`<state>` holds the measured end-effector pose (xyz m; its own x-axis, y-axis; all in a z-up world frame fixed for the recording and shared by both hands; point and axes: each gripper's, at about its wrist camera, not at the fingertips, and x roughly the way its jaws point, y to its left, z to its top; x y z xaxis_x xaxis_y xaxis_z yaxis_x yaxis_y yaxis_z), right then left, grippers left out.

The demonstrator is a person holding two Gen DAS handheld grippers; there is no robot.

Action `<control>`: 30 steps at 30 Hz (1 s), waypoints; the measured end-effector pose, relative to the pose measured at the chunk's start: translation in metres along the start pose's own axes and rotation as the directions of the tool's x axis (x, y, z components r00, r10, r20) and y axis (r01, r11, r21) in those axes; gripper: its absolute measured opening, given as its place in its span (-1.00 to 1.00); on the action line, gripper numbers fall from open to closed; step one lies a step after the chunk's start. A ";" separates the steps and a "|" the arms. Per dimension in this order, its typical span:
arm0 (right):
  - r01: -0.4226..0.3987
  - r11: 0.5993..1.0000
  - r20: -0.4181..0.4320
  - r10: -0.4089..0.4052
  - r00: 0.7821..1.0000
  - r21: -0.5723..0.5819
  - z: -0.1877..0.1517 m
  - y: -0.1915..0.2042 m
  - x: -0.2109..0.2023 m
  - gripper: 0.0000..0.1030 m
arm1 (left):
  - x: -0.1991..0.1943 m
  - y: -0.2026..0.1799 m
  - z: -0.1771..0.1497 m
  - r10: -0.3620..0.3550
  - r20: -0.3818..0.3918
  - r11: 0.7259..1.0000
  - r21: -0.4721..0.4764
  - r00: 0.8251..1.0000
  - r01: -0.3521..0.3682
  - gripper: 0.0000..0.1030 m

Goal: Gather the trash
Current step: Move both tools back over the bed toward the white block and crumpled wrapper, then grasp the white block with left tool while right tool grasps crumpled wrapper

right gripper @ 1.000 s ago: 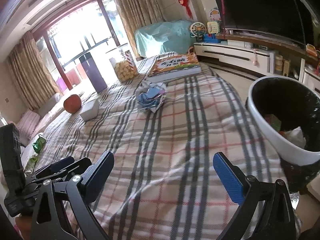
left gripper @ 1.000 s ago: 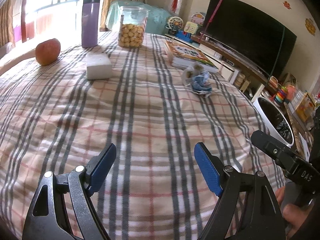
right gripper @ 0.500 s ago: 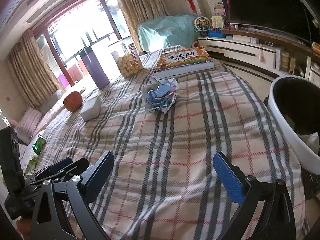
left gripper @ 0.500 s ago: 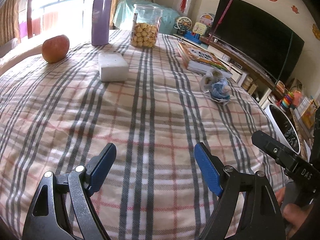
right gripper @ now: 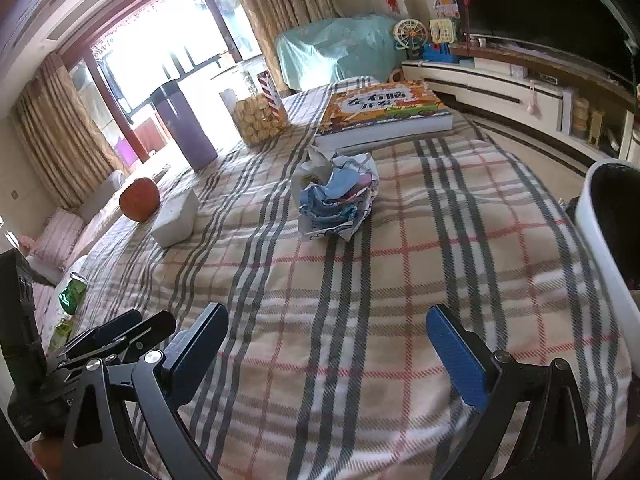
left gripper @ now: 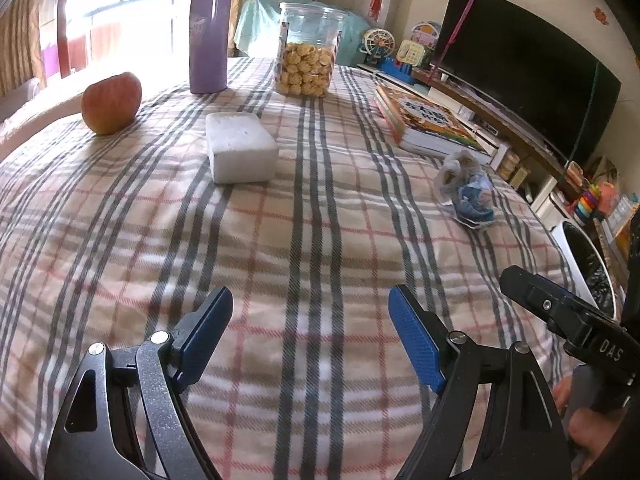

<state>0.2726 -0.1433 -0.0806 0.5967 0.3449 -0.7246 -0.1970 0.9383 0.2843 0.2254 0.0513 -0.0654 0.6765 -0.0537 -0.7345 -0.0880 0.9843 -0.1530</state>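
Observation:
A crumpled blue-and-white wrapper (right gripper: pixel 338 196) lies on the plaid tablecloth, straight ahead of my right gripper (right gripper: pixel 328 336), which is open and empty well short of it. In the left wrist view the wrapper (left gripper: pixel 466 192) is far right. My left gripper (left gripper: pixel 310 320) is open and empty over bare cloth. A white trash bin with a black liner (right gripper: pixel 608 232) stands at the table's right edge; it also shows in the left wrist view (left gripper: pixel 580 256). A white foam block (left gripper: pixel 240 152) lies ahead of the left gripper.
An apple (left gripper: pixel 112 102), a purple flask (left gripper: pixel 210 34), a cookie jar (left gripper: pixel 306 60) and a book (left gripper: pixel 426 120) stand at the far side. A green can (right gripper: pixel 72 292) lies off the left edge. A TV and low cabinet (left gripper: pixel 520 64) line the right wall.
Both grippers have moved forward over the table. The wrapper is nearer to the right gripper and the bin has slid toward the right edge of its view. Both stayed open.

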 end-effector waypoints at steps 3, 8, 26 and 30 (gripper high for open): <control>0.003 1.000 -0.013 -0.003 1.000 0.011 0.005 -0.001 0.007 0.95 | 0.006 0.004 0.007 0.017 0.002 1.000 -0.002 1.000 -0.017 0.60; 0.008 1.000 -0.032 -0.007 0.999 0.028 0.013 -0.003 0.019 0.95 | 0.020 0.011 0.019 0.036 -0.010 0.999 -0.014 0.999 -0.036 0.60; 0.027 1.000 -0.035 -0.026 0.999 0.016 0.042 -0.004 0.047 0.95 | 0.061 0.021 0.066 0.102 -0.021 0.995 -0.010 0.995 -0.102 0.66; 0.035 0.999 -0.025 -0.035 0.999 0.007 0.047 -0.004 0.053 0.95 | 0.069 0.025 0.074 0.123 -0.023 0.992 -0.019 0.992 -0.123 0.67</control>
<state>0.3417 -0.1306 -0.0903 0.5838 0.3124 -0.7494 -0.1707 0.9496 0.2629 0.3240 0.0843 -0.0707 0.6437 0.0638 -0.7626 -0.1849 0.9800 -0.0741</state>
